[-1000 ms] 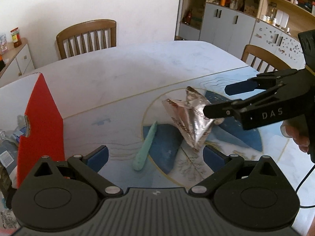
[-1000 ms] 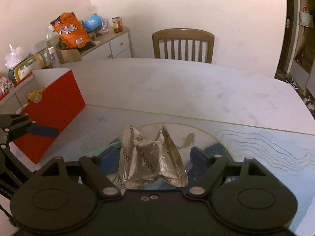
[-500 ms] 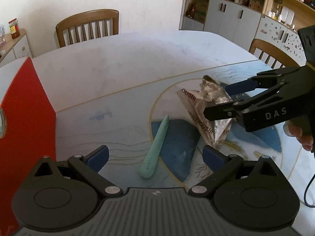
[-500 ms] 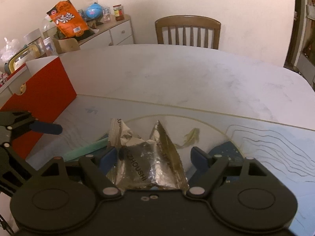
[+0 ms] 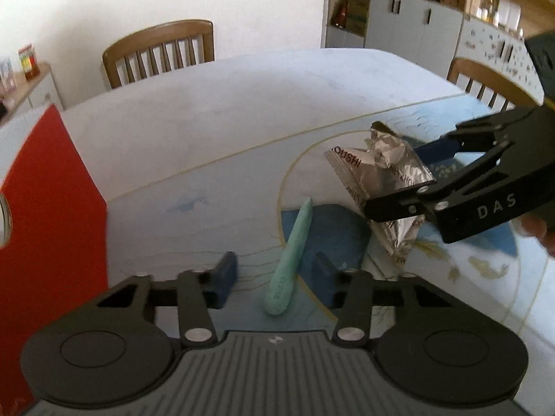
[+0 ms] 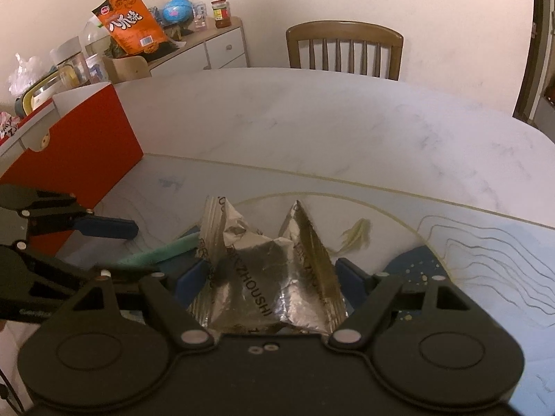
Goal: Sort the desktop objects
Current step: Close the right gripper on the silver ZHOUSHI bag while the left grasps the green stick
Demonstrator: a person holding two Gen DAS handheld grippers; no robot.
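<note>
A mint-green tapered stick (image 5: 291,253) lies on the patterned table mat. My left gripper (image 5: 275,274) straddles its thick end; the jaws are closing, with a gap still showing on each side of the stick. A crumpled silver foil wrapper (image 5: 381,170) stands tilted with its lower corner near the mat. My right gripper (image 5: 395,180) has one finger on each side of it. In the right wrist view the wrapper (image 6: 270,260) fills the span between the blue pads (image 6: 192,277) of the right gripper (image 6: 270,277), and both pads touch its edges. The left gripper (image 6: 138,249) and the stick (image 6: 163,251) show at the left.
A red box (image 5: 52,208) with a white top stands at the left of the table (image 5: 208,111). Wooden chairs (image 5: 159,52) stand at the far side and at the right (image 5: 485,79). A sideboard with an orange snack bag (image 6: 128,24) is beyond the box.
The left jaws have drawn in from wide apart to close around the green stick, which has come in between them. Both grippers have sunk toward the mat, the wrapper staying in the right one.
</note>
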